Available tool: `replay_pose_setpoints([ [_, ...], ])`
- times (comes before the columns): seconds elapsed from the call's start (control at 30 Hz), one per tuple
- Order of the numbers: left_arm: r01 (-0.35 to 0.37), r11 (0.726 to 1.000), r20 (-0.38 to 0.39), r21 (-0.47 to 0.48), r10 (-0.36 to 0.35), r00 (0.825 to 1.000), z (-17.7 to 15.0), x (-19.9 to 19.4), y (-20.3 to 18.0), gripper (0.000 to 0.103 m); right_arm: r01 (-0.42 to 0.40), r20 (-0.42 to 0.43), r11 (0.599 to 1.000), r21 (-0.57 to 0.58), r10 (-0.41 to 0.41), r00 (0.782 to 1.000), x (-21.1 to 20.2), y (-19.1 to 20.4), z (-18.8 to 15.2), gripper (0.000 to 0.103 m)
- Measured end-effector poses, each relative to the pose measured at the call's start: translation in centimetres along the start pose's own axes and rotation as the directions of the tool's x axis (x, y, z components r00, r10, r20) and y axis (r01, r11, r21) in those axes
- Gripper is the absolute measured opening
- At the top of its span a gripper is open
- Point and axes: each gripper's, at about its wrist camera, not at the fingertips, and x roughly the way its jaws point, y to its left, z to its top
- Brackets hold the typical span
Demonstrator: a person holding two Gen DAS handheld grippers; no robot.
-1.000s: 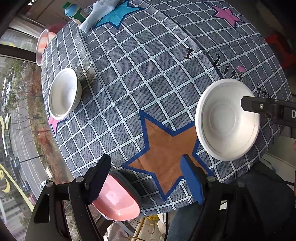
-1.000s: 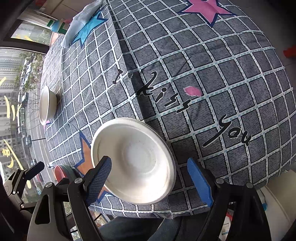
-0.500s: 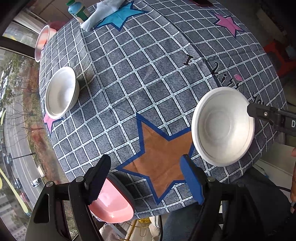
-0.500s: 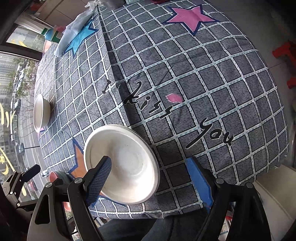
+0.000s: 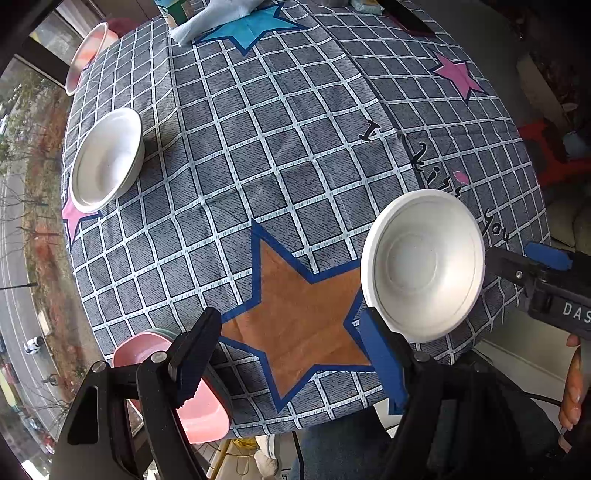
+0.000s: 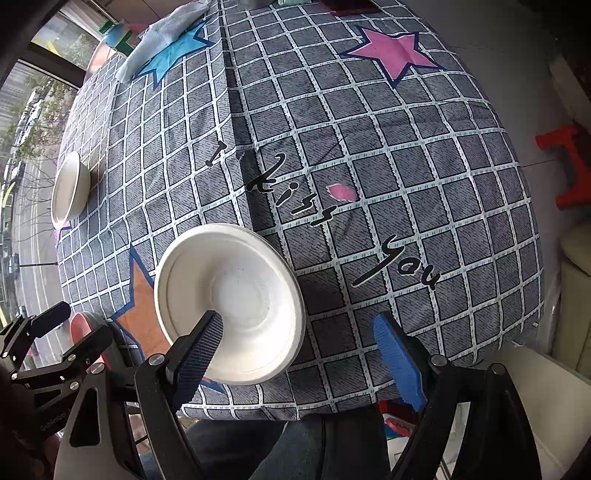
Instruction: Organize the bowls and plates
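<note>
Soft daylight from the window (image 5: 26,192) (left side) lights both sharp views evenly, with strong fisheye bending at edges.

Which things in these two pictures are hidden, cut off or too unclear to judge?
- Pink bowl, left wrist view: the left gripper finger covers part of it, so what lies under it is unclear.
- Far pink dish, left wrist view: small and distorted near the edge.
- Bottle, left wrist view: cut off by the top edge.
- Near white bowl, right wrist view: the right gripper finger hides its near rim.

Tablecloth (image 6: 369,147) reads "I kiss you"; tongs (image 5: 561,295) "DAS"
</note>
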Motion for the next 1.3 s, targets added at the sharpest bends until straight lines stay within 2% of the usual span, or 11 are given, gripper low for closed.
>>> replay_pose_setpoints([
  [0.3,0.052,0.997,0.022,-0.058,-0.050,0.998,0.0,0.1,0.7,0.080,0.077,0.022,0.993,-0.086,-0.076,0.997,-1.1,1.8,0.2,0.085],
  [0.47,0.069,0.990,0.034,-0.121,-0.065,0.997,0.0,0.2,2.1,0.080,0.086,0.010,0.986,-0.140,-0.085,0.996,-1.2,3.7,0.6,0.085],
  [0.6,0.072,0.978,0.083,-0.197,-0.057,0.995,0.6,-0.9,4.8,0.080,0.076,0.004,0.977,-0.200,-0.077,0.997,-1.4,6.1,1.5,0.085],
  [0.7,0.080,0.954,0.130,-0.290,-0.043,0.991,1.3,-1.9,8.0,0.080,0.063,0.004,0.963,-0.262,-0.065,0.998,-1.5,8.9,2.4,0.085],
  [0.8,0.076,0.916,0.155,-0.394,-0.015,0.988,2.0,-2.2,12.1,0.080,0.027,-0.025,0.951,-0.308,-0.036,0.999,-1.1,12.0,3.5,0.085],
  [0.93,0.050,0.858,0.149,-0.511,0.031,0.988,2.7,-1.5,17.6,0.080,-0.022,-0.065,0.938,-0.345,0.000,0.998,0.1,16.6,5.2,0.085],
  [1.07,0.018,0.809,0.132,-0.587,0.074,0.988,3.7,-0.4,21.6,0.080,-0.026,-0.064,0.919,-0.394,0.001,0.998,1.7,21.5,7.2,0.085],
  [1.13,0.001,0.794,0.121,-0.607,0.092,0.988,4.4,0.3,23.0,0.080,-0.035,-0.068,0.917,-0.398,0.008,0.998,2.7,23.6,8.3,0.085],
  [1.3,-0.036,0.782,0.107,-0.622,0.131,0.986,6.3,2.0,25.6,0.080,-0.045,-0.068,0.926,-0.375,0.021,0.997,5.1,27.0,11.4,0.085],
])
